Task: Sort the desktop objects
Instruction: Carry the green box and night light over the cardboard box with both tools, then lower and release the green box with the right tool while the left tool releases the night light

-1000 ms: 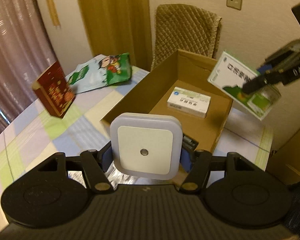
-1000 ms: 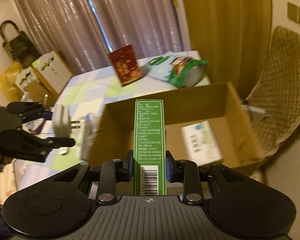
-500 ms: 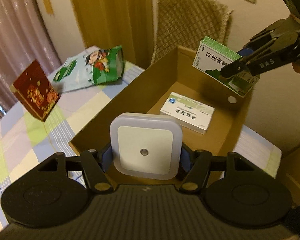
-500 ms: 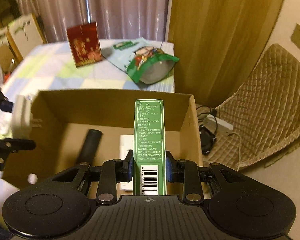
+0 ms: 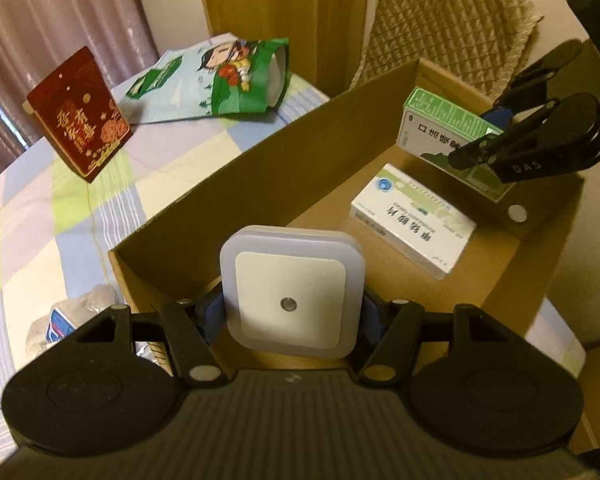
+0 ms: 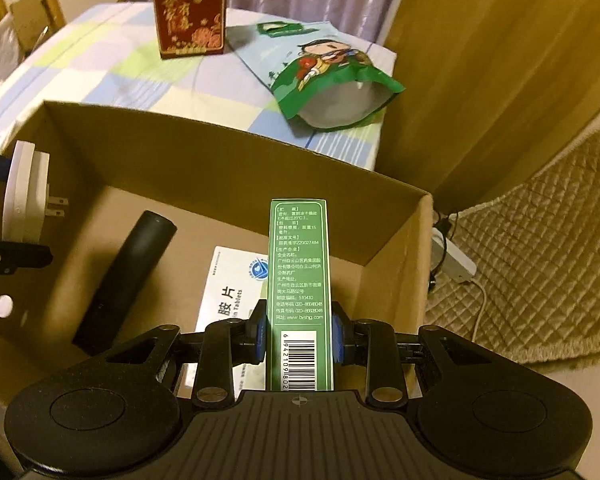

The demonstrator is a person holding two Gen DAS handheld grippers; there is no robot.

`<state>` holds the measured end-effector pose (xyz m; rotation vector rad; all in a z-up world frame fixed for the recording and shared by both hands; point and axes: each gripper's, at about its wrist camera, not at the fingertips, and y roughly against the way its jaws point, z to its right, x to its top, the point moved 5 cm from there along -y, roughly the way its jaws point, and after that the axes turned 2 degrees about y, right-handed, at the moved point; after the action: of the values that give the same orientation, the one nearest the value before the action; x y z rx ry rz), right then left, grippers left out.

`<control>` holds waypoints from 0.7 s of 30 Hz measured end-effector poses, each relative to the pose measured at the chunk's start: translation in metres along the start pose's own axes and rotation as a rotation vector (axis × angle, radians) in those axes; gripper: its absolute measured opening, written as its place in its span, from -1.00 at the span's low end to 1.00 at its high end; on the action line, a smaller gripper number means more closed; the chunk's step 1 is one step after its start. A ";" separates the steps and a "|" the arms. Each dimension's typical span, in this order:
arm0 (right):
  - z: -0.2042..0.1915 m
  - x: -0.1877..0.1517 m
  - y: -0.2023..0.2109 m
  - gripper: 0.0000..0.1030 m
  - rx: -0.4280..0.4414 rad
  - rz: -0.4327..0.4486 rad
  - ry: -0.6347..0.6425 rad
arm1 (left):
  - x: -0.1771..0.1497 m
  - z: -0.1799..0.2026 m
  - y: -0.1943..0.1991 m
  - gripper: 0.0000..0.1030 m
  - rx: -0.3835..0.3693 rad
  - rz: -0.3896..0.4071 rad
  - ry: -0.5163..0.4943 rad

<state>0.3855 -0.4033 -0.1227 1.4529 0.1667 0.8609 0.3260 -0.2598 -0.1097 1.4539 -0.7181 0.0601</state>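
The left gripper [image 5: 292, 316] clamps a square white plug-in night light [image 5: 291, 297] with rounded corners and a small round sensor in its smooth matte face; its blue pads press the light's two sides, and from the right wrist view the light shows edge-on with two metal prongs sticking out, held over the near left end of the cardboard box [image 5: 236, 216]. The right gripper [image 6: 299, 338] is closed tight on a slim green carton [image 6: 299, 292], glossy, printed with fine white text and a barcode near the jaws, and holds it upright over the right part of the box. The box is plain brown corrugated board, open-topped, with straight walls and a flat floor. On that floor lie a flat white medicine box [image 5: 412, 220] with pale green print and, left of it, a matte black cylinder [image 6: 124, 280] lying on its side. The box stands on a table covered with a checked cloth [image 5: 80, 208] in pale blue, lilac, yellow and green. On the far part of the cloth a dark red box with gold lettering [image 6: 189, 8] stands upright, and beside it a crinkled green and white foil pouch [image 6: 324, 80] with a cartoon figure lies flat. A quilted beige cushion [image 6: 540, 260] lies to the right of the table.
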 end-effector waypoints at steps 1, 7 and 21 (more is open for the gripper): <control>0.000 0.001 -0.003 -0.43 -0.009 -0.004 0.009 | 0.000 0.000 -0.003 0.20 0.015 -0.007 0.003; 0.000 0.001 -0.024 -0.43 -0.087 -0.032 0.013 | -0.001 0.002 -0.023 0.20 0.085 -0.042 0.014; 0.003 0.002 -0.032 -0.42 -0.165 -0.035 0.053 | -0.004 -0.001 -0.032 0.20 0.121 -0.054 0.024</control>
<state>0.4017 -0.4009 -0.1509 1.2711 0.1565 0.8652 0.3381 -0.2623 -0.1394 1.5850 -0.6647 0.0805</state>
